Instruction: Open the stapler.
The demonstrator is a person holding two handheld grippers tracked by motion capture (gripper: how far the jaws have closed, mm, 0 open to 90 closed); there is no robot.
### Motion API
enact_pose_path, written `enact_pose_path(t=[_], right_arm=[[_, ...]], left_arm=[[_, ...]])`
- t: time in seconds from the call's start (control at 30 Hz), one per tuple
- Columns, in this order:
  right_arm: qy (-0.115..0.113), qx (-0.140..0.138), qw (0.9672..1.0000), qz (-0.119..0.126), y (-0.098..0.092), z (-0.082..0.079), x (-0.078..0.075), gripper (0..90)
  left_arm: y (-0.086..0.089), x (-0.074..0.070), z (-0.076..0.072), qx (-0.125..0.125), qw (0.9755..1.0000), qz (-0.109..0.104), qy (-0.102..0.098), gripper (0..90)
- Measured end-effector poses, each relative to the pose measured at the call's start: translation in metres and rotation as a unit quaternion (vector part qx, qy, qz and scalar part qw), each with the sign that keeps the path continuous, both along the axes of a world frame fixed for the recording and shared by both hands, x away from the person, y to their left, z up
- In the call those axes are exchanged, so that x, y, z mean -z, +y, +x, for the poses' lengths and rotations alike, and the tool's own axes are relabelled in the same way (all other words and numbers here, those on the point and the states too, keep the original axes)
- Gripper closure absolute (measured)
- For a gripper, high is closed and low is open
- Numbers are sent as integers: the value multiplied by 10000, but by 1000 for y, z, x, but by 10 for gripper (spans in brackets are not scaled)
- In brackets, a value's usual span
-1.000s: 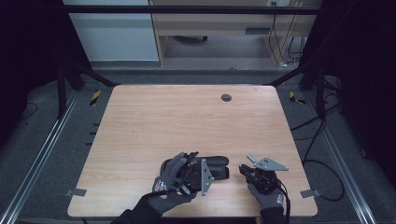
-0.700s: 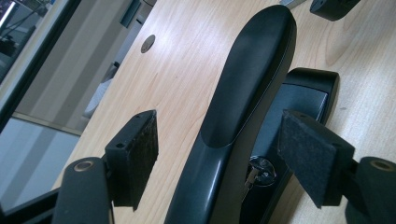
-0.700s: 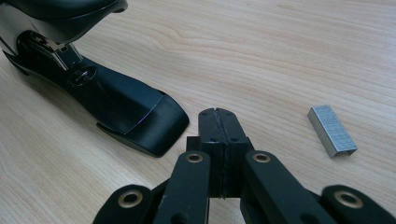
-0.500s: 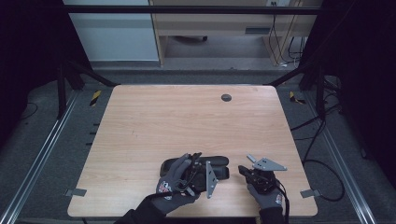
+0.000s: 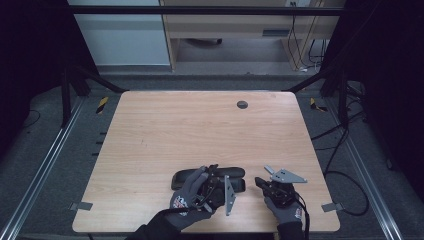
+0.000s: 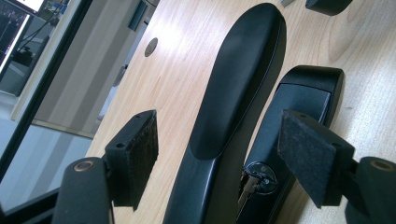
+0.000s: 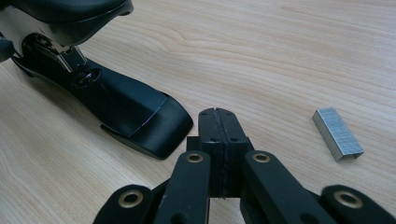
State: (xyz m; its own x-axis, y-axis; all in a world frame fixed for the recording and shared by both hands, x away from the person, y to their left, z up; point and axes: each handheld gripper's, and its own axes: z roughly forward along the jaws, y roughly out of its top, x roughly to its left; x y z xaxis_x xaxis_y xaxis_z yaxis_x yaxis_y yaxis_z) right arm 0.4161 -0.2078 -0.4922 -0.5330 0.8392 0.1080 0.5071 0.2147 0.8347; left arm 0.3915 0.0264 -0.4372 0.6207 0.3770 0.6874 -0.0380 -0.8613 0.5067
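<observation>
left gripper point(image 6: 219, 154) jaws spread wide astride stapler point(image 6: 243, 93), pads not touching | right gripper point(image 7: 218, 126) jaws pressed together, empty | staple strip point(image 7: 337, 134) loose, right of frame, not yet loaded | stapler black, glossy, hinged open, low centre of table point(image 5: 200, 130) in high view

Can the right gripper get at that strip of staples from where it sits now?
Probably yes. The staple strip lies on bare table just beside the right gripper, apart from the stapler, with nothing between them. But its jaws are shut, so they would need to open first.
</observation>
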Motion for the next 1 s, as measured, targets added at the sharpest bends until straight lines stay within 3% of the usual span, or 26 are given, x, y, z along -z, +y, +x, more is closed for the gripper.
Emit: enact_pose_path(t=[0.53, 1.0], right_arm=[[38, -32, 10000, 0, 0, 0, 0, 900], [-3, -75, 10000, 25, 0, -1, 0, 900]], left_arm=[[-11, 3, 2, 21, 10000, 42, -76, 295], [-27, 12, 7, -51, 9988, 414, -260, 332]])
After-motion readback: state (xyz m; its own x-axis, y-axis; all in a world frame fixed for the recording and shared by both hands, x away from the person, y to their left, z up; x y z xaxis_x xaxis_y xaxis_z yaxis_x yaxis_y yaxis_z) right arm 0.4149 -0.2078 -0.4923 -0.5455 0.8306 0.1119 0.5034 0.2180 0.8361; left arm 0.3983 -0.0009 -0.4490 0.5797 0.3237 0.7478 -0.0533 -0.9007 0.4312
